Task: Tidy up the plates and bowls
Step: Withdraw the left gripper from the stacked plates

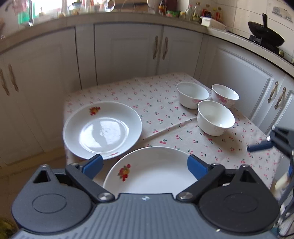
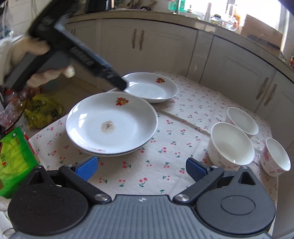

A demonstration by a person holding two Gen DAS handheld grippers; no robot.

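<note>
Both grippers — left gripper (image 1: 145, 166), right gripper (image 2: 141, 168) — wide, empty; glossy round plates (image 2: 112, 123) stacked.

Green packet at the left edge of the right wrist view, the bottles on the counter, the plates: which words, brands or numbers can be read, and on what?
None can be read.
Green packet: printing, too blurred.
Bottles on the counter: labels too small.
Plates: only a fruit picture.
Bowls: only pink flowers.
Tablecloth: cherry print, no words.
</note>
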